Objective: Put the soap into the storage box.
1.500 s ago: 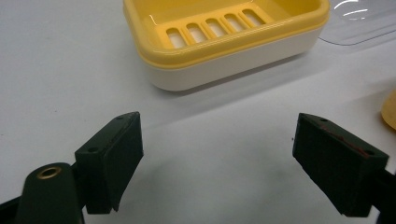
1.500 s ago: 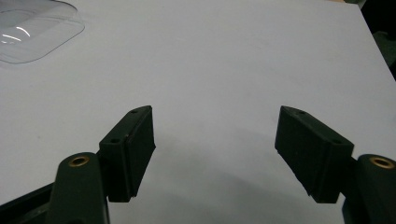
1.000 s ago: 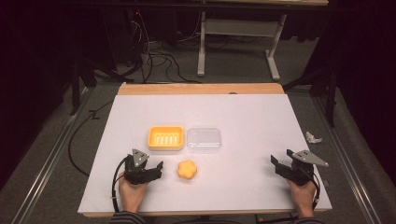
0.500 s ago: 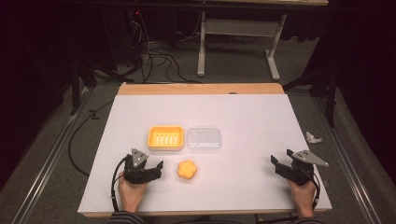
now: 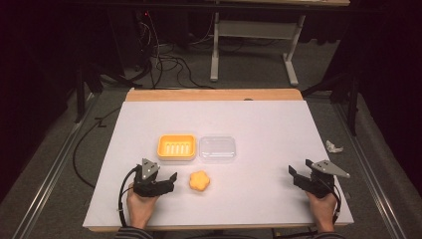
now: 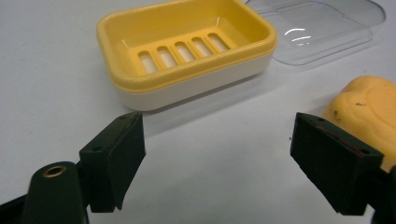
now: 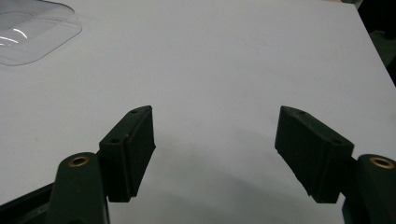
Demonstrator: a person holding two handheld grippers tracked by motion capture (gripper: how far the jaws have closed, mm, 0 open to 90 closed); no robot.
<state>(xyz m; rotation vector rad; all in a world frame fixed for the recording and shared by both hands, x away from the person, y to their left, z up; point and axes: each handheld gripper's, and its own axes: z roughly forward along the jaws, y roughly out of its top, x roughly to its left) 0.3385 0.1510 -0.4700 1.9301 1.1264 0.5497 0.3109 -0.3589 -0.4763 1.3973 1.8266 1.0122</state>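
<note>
The yellow soap dish (image 5: 176, 147) sits near the middle of the white surface (image 5: 259, 119), and everything else is placed from it. Touching its right side lies the clear lid (image 5: 217, 149), flat on the surface. Just in front of the soap dish and slightly right lies the orange soap (image 5: 199, 181) (flower-shaped, with a few dark specks in the left gripper view). The left gripper (image 5: 166, 181) rests on the surface in front of the soap dish, just left of the soap, its jaws spread wide with nothing between them. The right gripper (image 5: 296, 178) rests well to the right of the soap dish, near the surface's right edge, jaws likewise parted and empty. A crumpled scrap (image 5: 333, 147) lies farther right still.
</note>
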